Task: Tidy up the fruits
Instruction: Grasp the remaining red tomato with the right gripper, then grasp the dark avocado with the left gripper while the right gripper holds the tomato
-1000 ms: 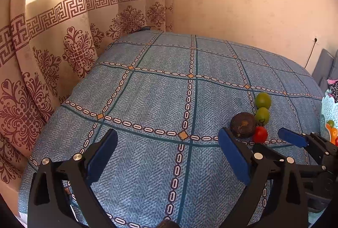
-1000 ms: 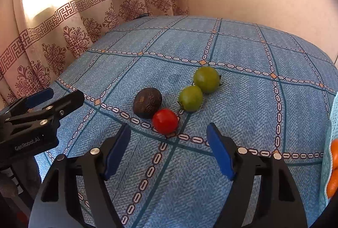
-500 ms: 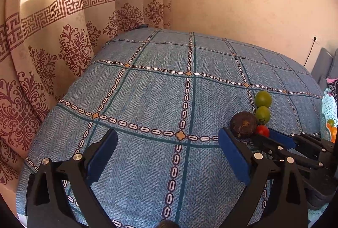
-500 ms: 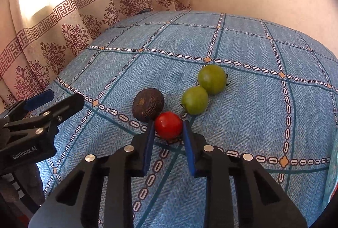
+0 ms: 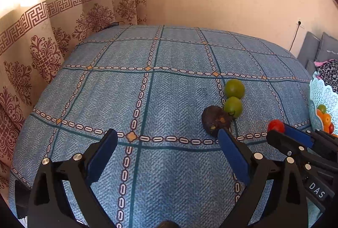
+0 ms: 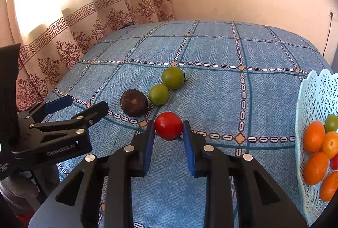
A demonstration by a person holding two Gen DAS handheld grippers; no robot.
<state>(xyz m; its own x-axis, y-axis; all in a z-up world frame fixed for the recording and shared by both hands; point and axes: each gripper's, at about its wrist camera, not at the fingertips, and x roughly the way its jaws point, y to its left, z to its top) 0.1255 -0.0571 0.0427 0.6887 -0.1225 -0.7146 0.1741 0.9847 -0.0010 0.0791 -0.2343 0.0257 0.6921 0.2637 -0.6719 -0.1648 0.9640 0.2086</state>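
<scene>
My right gripper [image 6: 169, 129] is shut on a red tomato [image 6: 168, 125] and holds it above the blue bedspread, right of the other fruit; the tomato also shows in the left wrist view [image 5: 275, 125]. A dark avocado [image 6: 134, 102] and two green tomatoes [image 6: 158, 94] [image 6: 172, 77] lie on the bedspread. A pale blue lattice basket [image 6: 312, 99] at the right holds several orange fruits, a green one and a red one. My left gripper [image 5: 166, 147] is open and empty, hovering left of the avocado [image 5: 215, 120].
The blue checked bedspread [image 5: 147, 90] covers the whole surface. Patterned curtains [image 5: 42, 37] hang at the left, a plain wall behind. Grey cushions [image 5: 316, 48] and a patterned cloth lie at the far right.
My right gripper closed on the red tomato, lifted it and carried it right, away from the avocado and toward the basket. The left gripper stayed open and shifted slightly.
</scene>
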